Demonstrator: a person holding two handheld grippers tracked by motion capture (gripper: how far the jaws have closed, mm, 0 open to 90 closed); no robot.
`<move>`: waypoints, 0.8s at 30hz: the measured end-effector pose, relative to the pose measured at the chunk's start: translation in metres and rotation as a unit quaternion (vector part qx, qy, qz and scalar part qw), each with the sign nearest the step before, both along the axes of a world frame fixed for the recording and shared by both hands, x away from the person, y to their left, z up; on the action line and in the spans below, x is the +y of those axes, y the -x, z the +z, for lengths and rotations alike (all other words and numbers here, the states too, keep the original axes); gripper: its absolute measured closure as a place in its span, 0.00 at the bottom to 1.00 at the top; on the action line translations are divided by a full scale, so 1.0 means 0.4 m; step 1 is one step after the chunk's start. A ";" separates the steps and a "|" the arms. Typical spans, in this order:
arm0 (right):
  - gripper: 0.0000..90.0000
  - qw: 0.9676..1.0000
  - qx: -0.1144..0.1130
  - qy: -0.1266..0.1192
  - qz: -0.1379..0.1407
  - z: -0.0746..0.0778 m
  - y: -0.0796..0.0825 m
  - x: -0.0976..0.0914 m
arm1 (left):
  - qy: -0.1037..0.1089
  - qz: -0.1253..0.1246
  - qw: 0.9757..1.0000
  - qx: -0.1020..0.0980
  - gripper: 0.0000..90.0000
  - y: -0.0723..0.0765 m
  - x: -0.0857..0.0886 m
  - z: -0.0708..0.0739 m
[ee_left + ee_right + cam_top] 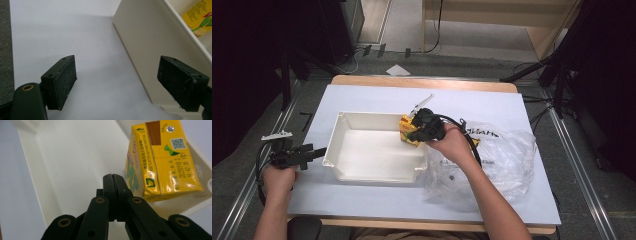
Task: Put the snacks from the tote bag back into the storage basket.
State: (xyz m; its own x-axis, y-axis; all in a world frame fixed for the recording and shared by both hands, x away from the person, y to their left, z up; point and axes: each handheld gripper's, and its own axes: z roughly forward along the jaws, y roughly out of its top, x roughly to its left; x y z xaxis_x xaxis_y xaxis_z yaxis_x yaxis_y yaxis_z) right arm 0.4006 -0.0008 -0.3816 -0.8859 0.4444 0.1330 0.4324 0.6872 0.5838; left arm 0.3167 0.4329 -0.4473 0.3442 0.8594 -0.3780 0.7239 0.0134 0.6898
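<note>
Right tool [113, 176]: both jaws pressed flat together with nothing between them, poised over the inside of the tray beside one yellow drink carton [160, 162]. One carton is counted; it leans in a corner of the tray, printed side and foil straw hole facing the right gripper view, close to the shut jaw tips; whether it touches them cannot be told. In the high view the right tool [419, 131] sits at the tray's far right corner, with the carton [406, 131] just beside it. One white plastic tray [377, 172] stands in the middle of the tabletop [362, 97], which carries a pale sheet. One crumpled clear plastic bag [507, 160] lies just right of the tray, under the person's right forearm. Left tool [314, 151]: jaws spread wide and holding nothing, resting at the tray's left outer wall [140, 45]; in the left gripper view one pad stands against that wall, the other over bare tabletop.
</note>
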 end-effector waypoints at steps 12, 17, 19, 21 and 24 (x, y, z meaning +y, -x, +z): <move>1.00 1.000 -0.001 0.004 -0.024 -0.014 -0.004 -0.007 | 0.000 -0.001 1.000 -0.001 0.19 0.000 0.000 0.000; 1.00 1.000 0.001 0.004 -0.024 -0.018 -0.008 -0.008 | 0.000 0.000 1.000 -0.001 0.19 0.000 0.000 0.000; 1.00 1.000 0.001 0.006 -0.025 -0.020 -0.009 -0.007 | 0.000 -0.001 1.000 -0.001 0.19 0.000 0.000 0.000; 1.00 1.000 0.002 0.005 -0.025 -0.022 -0.010 -0.007 | 0.000 -0.001 1.000 -0.001 0.19 0.000 0.000 0.000; 1.00 1.000 0.003 0.005 -0.025 -0.024 -0.012 -0.008 | 0.000 -0.001 1.000 -0.001 0.19 0.000 0.000 0.000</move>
